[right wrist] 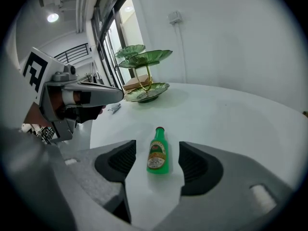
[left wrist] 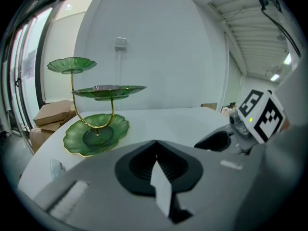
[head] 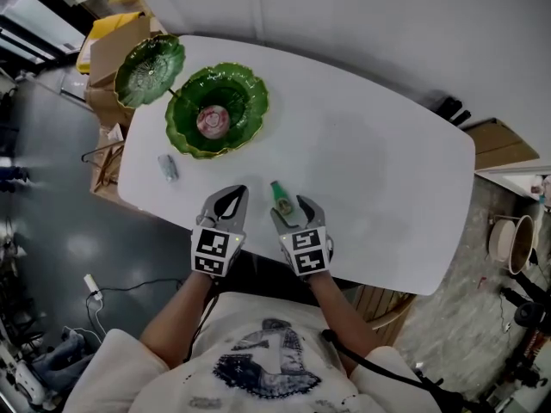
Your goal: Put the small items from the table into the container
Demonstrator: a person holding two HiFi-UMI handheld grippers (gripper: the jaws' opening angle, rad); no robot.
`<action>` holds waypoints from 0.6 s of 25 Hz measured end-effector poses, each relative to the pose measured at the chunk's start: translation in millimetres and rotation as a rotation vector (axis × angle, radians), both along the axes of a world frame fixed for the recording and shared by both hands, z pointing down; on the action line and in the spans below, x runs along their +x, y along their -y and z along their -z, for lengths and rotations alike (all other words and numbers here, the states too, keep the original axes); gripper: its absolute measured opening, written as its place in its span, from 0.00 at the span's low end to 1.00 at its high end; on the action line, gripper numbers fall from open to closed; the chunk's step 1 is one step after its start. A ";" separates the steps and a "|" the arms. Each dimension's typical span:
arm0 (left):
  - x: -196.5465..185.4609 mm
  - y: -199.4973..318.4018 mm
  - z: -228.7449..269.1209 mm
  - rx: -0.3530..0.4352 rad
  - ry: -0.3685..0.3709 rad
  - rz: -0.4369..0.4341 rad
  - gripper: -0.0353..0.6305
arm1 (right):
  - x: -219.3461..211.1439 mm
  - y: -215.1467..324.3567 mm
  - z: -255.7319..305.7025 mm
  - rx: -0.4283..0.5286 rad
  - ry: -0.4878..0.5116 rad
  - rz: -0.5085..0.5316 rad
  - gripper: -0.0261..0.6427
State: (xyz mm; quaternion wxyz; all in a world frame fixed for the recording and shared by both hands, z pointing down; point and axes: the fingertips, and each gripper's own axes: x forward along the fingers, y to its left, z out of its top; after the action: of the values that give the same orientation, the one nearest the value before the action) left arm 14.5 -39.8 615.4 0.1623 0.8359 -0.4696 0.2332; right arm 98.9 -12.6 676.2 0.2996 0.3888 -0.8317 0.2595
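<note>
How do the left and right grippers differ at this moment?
The left gripper's jaws are together; the right gripper's jaws stand apart. The left gripper has nothing between its jaws; the right gripper brackets a small green bottle lying on the white table, pads not touching it. Shared: both sit at the table's near edge, pointing toward the green tiered stand.

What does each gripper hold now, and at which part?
Nothing is held. The small green bottle with a label lies between the open jaws of the right gripper, untouched; the left gripper is shut and empty.
</note>
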 end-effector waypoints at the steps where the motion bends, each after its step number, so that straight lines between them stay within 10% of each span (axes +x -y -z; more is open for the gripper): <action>1: 0.8 -0.1 -1.5 -0.002 -0.001 -0.001 0.04 | -0.4 0.0 -3.4 -0.005 -0.002 0.001 0.45; 15: -5.9 -4.1 -13.5 -0.032 0.009 0.006 0.04 | -9.9 0.6 -31.2 -0.038 -0.066 0.043 0.39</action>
State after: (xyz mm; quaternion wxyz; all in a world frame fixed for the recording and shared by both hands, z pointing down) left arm 8.6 -35.8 628.9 0.1742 0.8306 -0.4693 0.2440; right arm 89.0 -13.1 707.4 0.3398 0.3735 -0.8244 0.2557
